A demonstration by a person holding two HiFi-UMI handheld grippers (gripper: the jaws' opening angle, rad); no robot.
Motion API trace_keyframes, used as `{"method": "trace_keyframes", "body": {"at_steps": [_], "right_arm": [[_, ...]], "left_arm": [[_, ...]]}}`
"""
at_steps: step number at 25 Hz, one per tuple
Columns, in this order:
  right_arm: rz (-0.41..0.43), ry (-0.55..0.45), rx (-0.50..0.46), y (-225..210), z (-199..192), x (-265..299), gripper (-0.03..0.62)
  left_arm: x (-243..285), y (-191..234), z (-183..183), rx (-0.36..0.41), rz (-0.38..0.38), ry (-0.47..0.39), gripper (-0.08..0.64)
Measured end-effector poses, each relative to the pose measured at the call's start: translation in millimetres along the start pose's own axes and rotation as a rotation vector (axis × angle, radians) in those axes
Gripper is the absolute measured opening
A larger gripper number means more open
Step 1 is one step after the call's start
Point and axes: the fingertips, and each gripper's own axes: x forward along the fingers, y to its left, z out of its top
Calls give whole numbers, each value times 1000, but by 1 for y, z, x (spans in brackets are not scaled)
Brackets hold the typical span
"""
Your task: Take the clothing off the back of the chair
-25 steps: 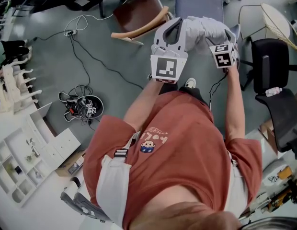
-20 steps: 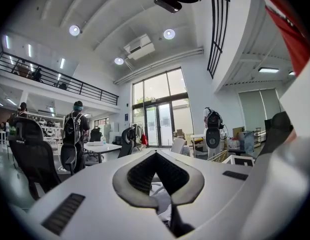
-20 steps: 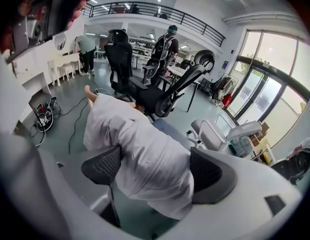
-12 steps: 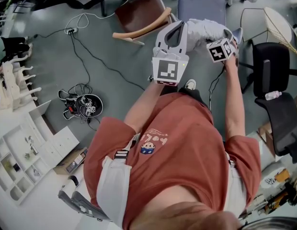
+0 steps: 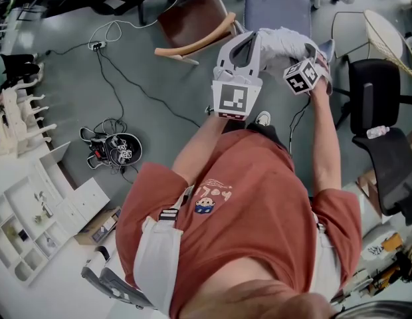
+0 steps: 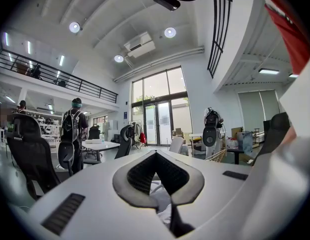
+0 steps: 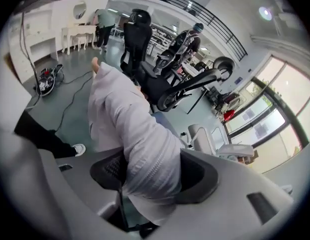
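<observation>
Your right gripper (image 7: 153, 159) is closing its jaws on the white clothing (image 7: 137, 119); the head view hides that fold. Your left gripper (image 6: 156, 176) also pinches it.

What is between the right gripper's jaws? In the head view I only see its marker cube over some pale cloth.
Observer: In the right gripper view, the pale garment fills the gap of the right gripper from pad to pad, and the jaws are closing on it.
Operator: And the left one?
Observer: The left gripper view shows the left gripper with its jaws nearly together and a fold of the same garment pinched between them.
Operator: Is anyone else nearby?
Observer: Yes. A person with a backpack stands by a table in the background of the left gripper view.
</observation>
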Motion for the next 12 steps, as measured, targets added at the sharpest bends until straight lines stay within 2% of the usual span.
{"method": "trace_keyframes", "body": {"at_steps": [3, 12], "right_arm": [[-78, -17, -78, 0, 1, -5, 236], [-226, -92, -88, 6, 2, -27, 173]], "left_arm": [[-2, -2, 1, 5, -3, -1, 5], [-5, -5, 4, 18, -1, -3, 5]]}}
